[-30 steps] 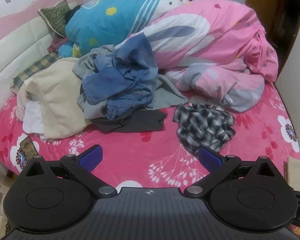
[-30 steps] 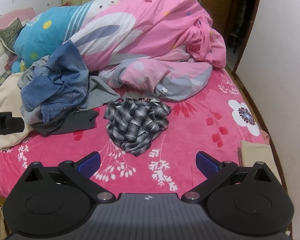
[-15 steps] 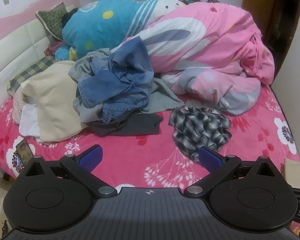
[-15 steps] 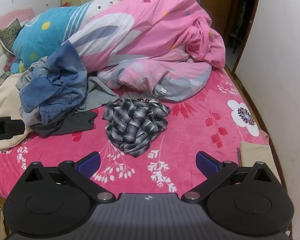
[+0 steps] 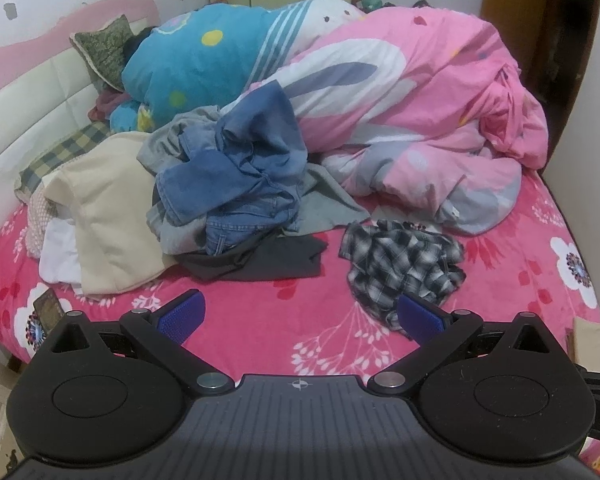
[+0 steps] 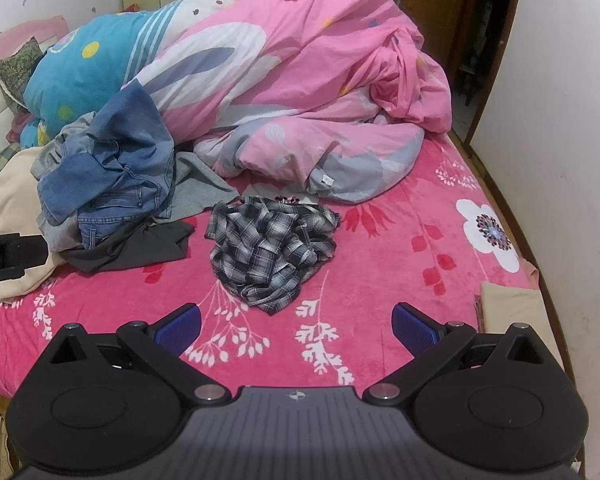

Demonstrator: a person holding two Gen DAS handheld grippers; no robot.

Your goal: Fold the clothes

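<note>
A crumpled black-and-white plaid shirt [image 5: 404, 256] [image 6: 270, 246] lies alone on the pink floral bedspread [image 5: 260, 320] [image 6: 380, 272]. To its left sits a heap of clothes: blue jeans [image 5: 236, 176] [image 6: 108, 164] on top, grey garments [image 5: 324, 204], a dark grey piece [image 5: 260, 260] [image 6: 136, 248] underneath, and a cream garment [image 5: 104, 208] further left. My left gripper [image 5: 300, 318] is open and empty, held back over the bed's near edge. My right gripper [image 6: 296, 324] is likewise open and empty, short of the plaid shirt.
A big pink quilt [image 6: 308, 92] and a blue quilt [image 5: 204, 64] fill the back of the bed. A padded headboard [image 5: 24, 108] is on the left, a white wall [image 6: 560, 160] and a doorway [image 6: 476, 40] on the right. A folded beige cloth [image 6: 508, 308] lies at the bed's right edge.
The left wrist view has drawn back and shifted slightly, so the clothes sit a little farther and more to the left. The right view pulled back slightly. Both grippers stayed open.
</note>
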